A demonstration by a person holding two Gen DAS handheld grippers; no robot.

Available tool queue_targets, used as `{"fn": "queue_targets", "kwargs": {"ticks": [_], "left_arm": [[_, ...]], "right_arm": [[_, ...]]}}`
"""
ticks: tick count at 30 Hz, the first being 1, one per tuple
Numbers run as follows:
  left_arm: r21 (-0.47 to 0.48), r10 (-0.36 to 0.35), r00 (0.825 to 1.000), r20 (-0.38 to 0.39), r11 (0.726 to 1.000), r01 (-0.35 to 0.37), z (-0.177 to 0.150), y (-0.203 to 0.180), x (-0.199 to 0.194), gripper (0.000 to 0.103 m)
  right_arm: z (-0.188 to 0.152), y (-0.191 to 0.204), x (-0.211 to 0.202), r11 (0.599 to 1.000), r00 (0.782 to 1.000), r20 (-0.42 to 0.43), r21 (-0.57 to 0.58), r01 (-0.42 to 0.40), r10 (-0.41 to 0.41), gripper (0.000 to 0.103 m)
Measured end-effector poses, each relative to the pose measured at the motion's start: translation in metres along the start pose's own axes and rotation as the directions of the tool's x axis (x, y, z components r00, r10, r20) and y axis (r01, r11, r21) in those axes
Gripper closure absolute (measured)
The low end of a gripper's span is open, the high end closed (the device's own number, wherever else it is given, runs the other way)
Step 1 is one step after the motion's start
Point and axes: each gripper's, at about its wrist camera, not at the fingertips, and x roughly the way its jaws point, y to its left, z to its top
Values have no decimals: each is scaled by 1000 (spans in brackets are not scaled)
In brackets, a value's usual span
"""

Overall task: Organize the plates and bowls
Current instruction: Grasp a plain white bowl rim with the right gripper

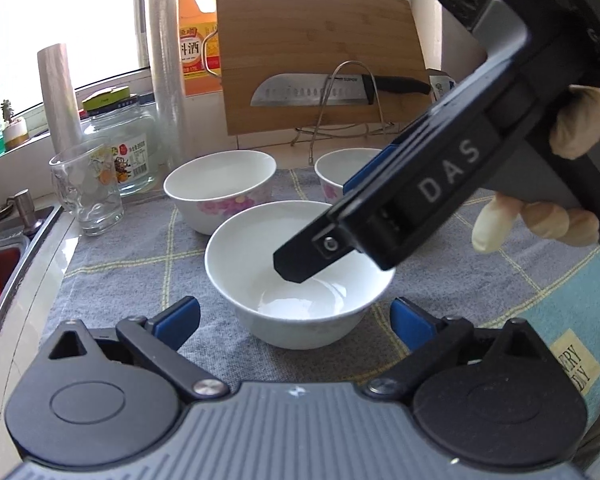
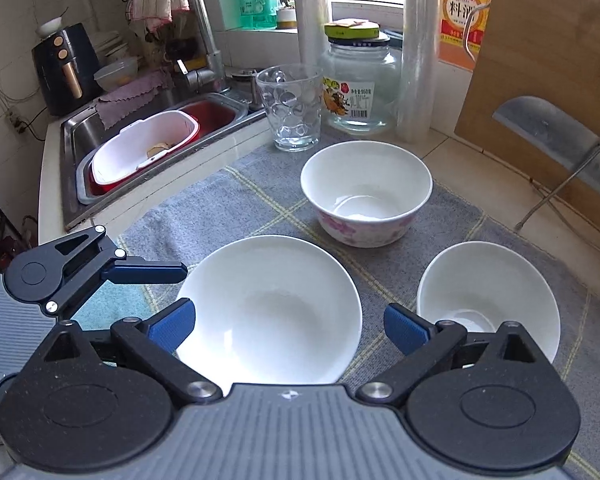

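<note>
White and plain, the big bowl (image 1: 300, 276) is sitting on the grey checked cloth (image 1: 132, 256) covering the bench, between the spread, empty fingers of the left claw (image 1: 296, 316); the right claw (image 1: 296, 260) is dipping one finger over its rim, with two flowered bowls (image 1: 220, 190) behind. From the right wrist, the right claw (image 2: 290, 322) is gaping wide and released above the same bowl (image 2: 268, 308), a smaller bowl (image 2: 488, 300) lying just beside.
</note>
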Motion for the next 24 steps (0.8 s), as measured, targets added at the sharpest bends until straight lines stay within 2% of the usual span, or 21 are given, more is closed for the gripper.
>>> {"fn": "queue_targets", "kwargs": {"ticks": [13, 24], "left_arm": [[11, -13, 1000, -6, 1000, 13, 5, 2, 6, 14], [13, -19, 1000, -24, 1000, 19, 7, 1, 4, 14]], "right_arm": [[-2, -16, 13, 995, 997, -27, 69, -74, 76, 20], [1, -20, 7, 987, 992, -23, 105, -123, 126, 21]]}}
